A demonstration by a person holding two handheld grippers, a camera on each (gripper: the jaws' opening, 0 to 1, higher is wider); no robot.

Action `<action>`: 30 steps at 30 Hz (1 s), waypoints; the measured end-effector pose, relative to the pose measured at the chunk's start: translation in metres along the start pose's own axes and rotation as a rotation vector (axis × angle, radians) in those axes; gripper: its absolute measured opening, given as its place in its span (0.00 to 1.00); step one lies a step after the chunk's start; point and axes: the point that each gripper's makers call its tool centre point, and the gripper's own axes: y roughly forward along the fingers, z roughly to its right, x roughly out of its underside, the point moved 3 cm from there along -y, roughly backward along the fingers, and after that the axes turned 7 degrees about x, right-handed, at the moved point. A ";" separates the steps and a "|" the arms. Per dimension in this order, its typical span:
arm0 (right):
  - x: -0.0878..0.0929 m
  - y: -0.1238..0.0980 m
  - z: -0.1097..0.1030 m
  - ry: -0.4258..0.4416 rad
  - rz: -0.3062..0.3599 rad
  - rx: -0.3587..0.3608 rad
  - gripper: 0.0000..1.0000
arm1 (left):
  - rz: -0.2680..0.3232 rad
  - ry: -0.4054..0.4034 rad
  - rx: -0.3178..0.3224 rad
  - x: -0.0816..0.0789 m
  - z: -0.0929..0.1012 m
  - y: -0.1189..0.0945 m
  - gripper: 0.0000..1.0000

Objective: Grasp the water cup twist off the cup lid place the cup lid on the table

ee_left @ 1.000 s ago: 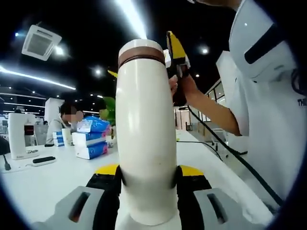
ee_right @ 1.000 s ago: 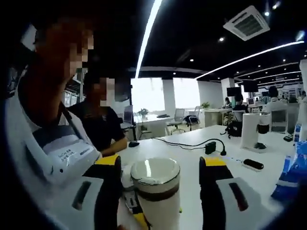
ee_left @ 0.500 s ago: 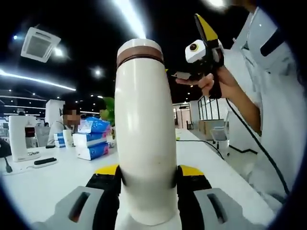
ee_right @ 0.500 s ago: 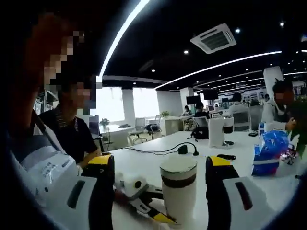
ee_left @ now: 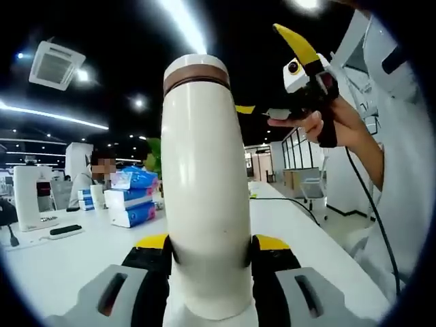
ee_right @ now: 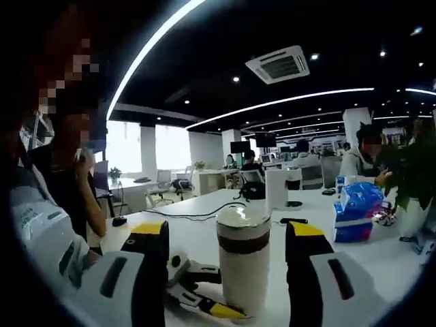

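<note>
A tall cream water cup (ee_left: 204, 197) with a brown band under its lid (ee_left: 197, 68) stands upright between the jaws of my left gripper (ee_left: 211, 242), which is shut on its lower body. My right gripper (ee_left: 272, 75), held in a hand (ee_left: 323, 122), hovers to the right of the lid with its yellow-tipped jaws apart and off the cup. In the right gripper view, the cup (ee_right: 243, 266) and its lid (ee_right: 243, 216) sit ahead, between the wide-apart jaws of my right gripper (ee_right: 228, 231), untouched. The left gripper (ee_right: 197, 293) clamps the cup's base.
A white table (ee_left: 61, 262) stretches out under the cup. On it lie tissue packs (ee_left: 129, 197), a white machine (ee_left: 27, 194) and a black cable (ee_right: 197, 214). A blue tissue pack (ee_right: 357, 218) and a green plant (ee_right: 409, 184) stand to the right. People sit around.
My right gripper has drawn back from close over the lid to the side. In its view the cup now appears farther off and side-on. The left gripper's hold is unchanged.
</note>
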 end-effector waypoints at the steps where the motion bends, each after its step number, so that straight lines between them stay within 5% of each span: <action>1: 0.000 0.007 0.001 -0.006 -0.002 0.004 0.71 | -0.001 0.000 -0.001 0.000 0.000 0.000 0.47; 10: 0.003 0.031 0.000 -0.018 -0.040 -0.028 0.69 | -0.005 0.007 -0.009 -0.002 -0.001 0.000 0.48; 15: 0.003 0.032 0.007 -0.062 -0.038 -0.003 0.51 | 0.001 0.007 -0.007 -0.003 -0.002 0.000 0.47; 20: 0.003 0.033 0.008 -0.028 -0.030 -0.028 0.52 | 0.001 0.007 -0.006 -0.003 -0.001 0.001 0.47; 30: 0.006 0.038 0.011 -0.113 -0.037 -0.082 0.47 | 0.008 0.003 -0.002 -0.002 0.000 0.001 0.47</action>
